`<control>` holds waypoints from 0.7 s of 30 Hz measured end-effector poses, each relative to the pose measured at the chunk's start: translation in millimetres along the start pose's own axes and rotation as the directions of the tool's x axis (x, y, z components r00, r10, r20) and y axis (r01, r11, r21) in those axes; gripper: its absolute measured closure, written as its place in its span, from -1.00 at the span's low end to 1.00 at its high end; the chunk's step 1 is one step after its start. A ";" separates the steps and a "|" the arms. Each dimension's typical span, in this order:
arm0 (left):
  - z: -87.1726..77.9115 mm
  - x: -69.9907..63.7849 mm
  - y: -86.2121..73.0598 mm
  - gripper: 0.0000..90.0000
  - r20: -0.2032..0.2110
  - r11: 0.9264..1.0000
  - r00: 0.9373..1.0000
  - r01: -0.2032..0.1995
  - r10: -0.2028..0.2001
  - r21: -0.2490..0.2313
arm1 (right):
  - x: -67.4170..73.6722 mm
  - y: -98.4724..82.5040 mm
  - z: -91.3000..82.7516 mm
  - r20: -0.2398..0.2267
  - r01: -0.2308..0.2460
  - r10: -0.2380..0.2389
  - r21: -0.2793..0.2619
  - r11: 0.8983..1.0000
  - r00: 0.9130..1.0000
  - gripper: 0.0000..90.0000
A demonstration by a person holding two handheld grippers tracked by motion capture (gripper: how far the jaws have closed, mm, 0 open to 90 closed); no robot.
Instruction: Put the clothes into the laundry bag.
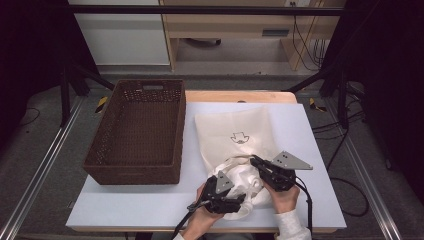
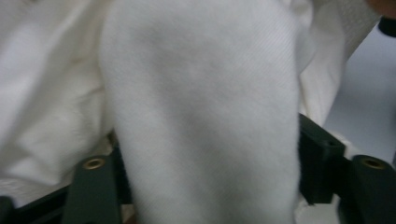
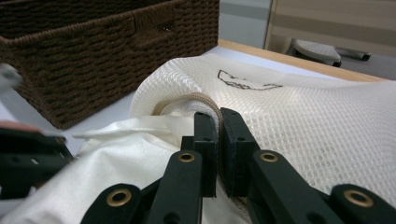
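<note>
Jaws: right gripper clamped on mesh bag rim; left gripper parted around white cloth. One woven basket.

White cloth blurs close up and covers the left gripper jaw tips; mesh bag near edge hidden under both hands.

Pale blue table with wicker basket, mesh bag, white cloth.
</note>
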State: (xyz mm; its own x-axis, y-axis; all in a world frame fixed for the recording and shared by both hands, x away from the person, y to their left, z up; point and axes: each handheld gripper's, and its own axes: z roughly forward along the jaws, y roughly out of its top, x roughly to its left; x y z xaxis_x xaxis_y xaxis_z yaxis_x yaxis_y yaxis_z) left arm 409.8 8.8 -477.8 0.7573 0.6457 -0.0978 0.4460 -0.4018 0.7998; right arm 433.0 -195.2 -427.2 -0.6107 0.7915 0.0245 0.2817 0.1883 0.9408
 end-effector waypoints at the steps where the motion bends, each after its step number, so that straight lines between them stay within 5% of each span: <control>1: 0.9 -0.9 2.9 0.09 -0.017 1.000 1.000 0.000 0.000 0.004 | 0.6 -0.7 1.5 0.000 0.001 -0.001 0.009 1.000 1.000 0.91; 4: -2.4 -4.9 15.4 0.63 -0.027 0.999 0.999 -0.029 0.029 -0.017 | -0.5 -2.2 3.2 -0.003 -0.001 0.001 0.017 1.000 1.000 0.92; 6: -3.7 -7.8 24.9 0.70 -0.025 0.999 0.999 -0.040 0.039 -0.036 | -2.4 -2.0 1.8 -0.010 -0.013 0.013 0.011 1.000 1.000 0.93; 10: 3.8 -9.2 42.8 0.71 -0.038 0.997 0.999 -0.041 0.039 -0.059 | -2.7 0.9 -3.4 -0.008 -0.023 0.023 -0.015 1.000 1.000 0.93; 14: 30.3 -3.6 53.5 0.67 -0.141 0.996 0.986 -0.089 0.086 -0.015 | -3.1 5.3 -11.0 -0.012 -0.026 0.026 -0.043 0.999 1.000 0.94; 17: 52.2 9.6 50.9 0.60 -0.123 0.998 0.990 -0.063 0.063 0.007 | -2.3 7.3 -13.7 -0.014 -0.024 0.023 -0.052 0.998 1.000 0.94; 21: 41.7 10.3 46.5 0.40 -0.108 0.998 0.992 -0.063 0.060 -0.021 | -5.3 2.4 -8.6 -0.017 -0.032 0.031 -0.034 0.999 0.999 0.94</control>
State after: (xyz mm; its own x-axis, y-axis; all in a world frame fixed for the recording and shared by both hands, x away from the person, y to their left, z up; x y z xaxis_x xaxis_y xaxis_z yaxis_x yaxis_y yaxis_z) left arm 458.2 -30.4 -466.3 0.7266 0.6868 0.0152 0.3873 -0.4278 0.8167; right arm 430.6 -203.8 -422.1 -0.6139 0.7871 0.0595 0.2754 0.1430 0.9506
